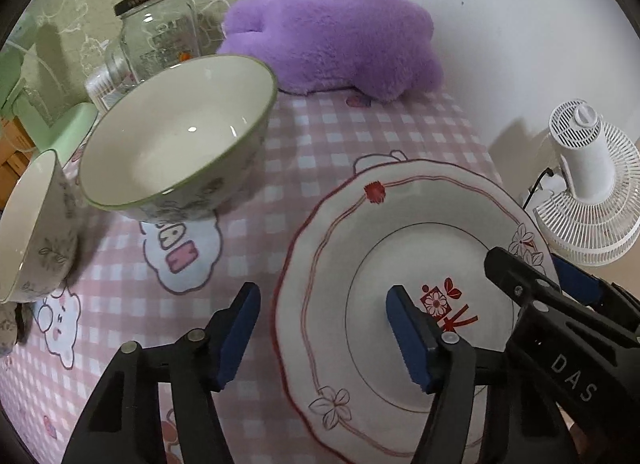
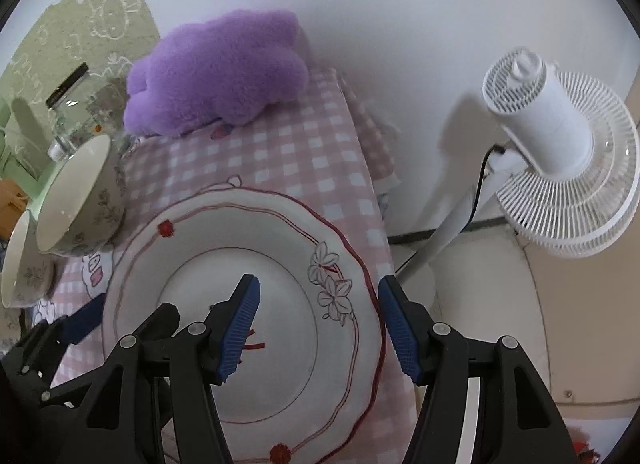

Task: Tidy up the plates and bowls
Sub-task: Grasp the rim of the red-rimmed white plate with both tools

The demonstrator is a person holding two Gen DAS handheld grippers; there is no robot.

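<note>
A white plate with a red scalloped rim and flower prints (image 1: 340, 248) lies on the pink checked tablecloth; it also shows in the right wrist view (image 2: 260, 232). My left gripper (image 1: 320, 336) is open, its jaws on either side of the plate's left edge. My right gripper (image 2: 316, 328) is open, its jaws on either side of the plate's right rim. A large floral bowl with a green rim (image 1: 176, 135) stands left of the plate and also shows in the right wrist view (image 2: 80, 195). A smaller floral bowl (image 1: 32, 223) sits further left, also in the right wrist view (image 2: 24, 264).
A purple plush toy (image 1: 332, 35) lies at the back of the table. A glass jar with a black lid (image 1: 160, 27) stands behind the big bowl. A white fan (image 2: 560, 159) stands on the floor past the table's right edge (image 2: 380, 203).
</note>
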